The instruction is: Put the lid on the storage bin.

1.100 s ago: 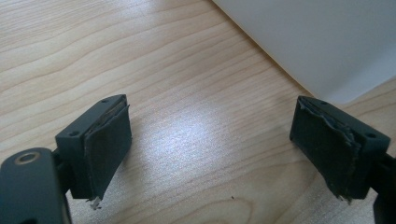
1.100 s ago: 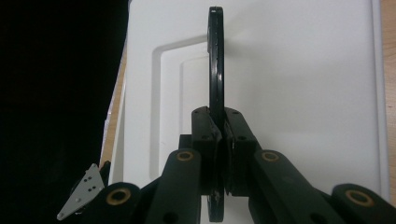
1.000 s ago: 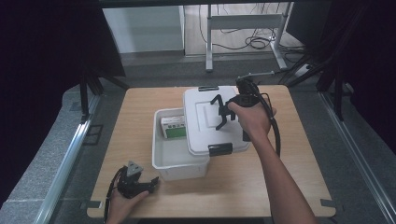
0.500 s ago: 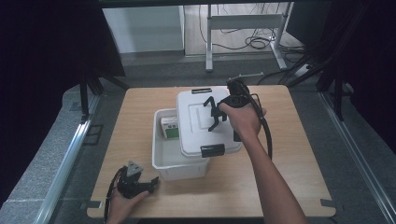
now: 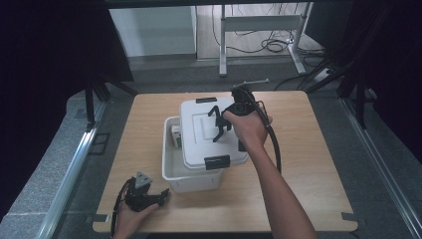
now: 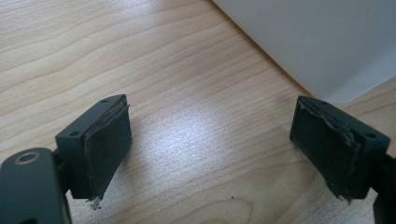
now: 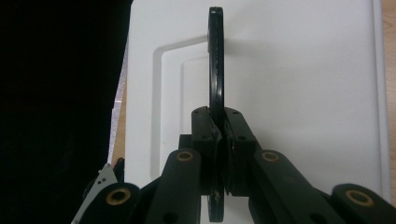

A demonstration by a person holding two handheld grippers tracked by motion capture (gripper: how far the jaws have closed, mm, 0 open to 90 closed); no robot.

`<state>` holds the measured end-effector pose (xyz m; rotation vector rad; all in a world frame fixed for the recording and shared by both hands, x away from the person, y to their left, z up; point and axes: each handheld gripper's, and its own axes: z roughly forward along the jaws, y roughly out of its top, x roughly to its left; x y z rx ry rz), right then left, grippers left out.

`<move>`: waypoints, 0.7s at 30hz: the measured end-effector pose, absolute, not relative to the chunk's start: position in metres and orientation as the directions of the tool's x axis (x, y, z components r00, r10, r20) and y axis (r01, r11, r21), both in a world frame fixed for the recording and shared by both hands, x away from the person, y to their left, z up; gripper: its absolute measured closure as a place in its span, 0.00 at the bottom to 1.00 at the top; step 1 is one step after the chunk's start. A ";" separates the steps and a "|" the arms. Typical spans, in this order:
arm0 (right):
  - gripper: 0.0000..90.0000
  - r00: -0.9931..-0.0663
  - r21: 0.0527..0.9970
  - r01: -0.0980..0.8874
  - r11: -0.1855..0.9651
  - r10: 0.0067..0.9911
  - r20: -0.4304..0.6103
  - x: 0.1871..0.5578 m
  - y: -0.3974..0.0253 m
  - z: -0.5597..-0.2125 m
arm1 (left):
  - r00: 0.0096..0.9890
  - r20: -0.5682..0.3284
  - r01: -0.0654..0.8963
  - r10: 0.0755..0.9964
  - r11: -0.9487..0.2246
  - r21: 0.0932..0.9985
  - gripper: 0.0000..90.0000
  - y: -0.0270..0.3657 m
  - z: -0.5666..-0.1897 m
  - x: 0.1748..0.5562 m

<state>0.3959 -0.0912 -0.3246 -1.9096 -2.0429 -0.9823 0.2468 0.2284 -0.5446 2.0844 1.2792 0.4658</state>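
The wooden table [image 5: 308, 164] takes up the middle of the high view, with grey floor around it. On it, at the centre of the frame, stands a white plastic bin [image 5: 191, 177], open at the top along its left edge, where a small green and white box [image 5: 175, 135] shows inside against the left wall. The white lid [image 5: 199, 137] lies across most of the bin, shifted toward the right, with a black latch [image 5: 217, 162] at its near end and another at the far end. The lid's black handle [image 7: 215, 60] stands upright on edge in the right gripper view, running up the middle of the frame. The right gripper [image 5: 219, 124], held by a hand coming from the lower right of the high view, sits over the lid's centre, and its jaws are pressed together on that handle. The left gripper [image 5: 147, 194] rests on the table at the lower left of the high view, just beside the bin's near corner, its jaws wide apart with bare wood between them
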 end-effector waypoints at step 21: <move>0.94 -0.177 0.310 0.951 -0.003 0.816 0.550 0.393 -0.052 -0.330 | 0.462 -0.032 0.658 0.886 -0.318 0.683 0.14 0.228 -0.545 0.247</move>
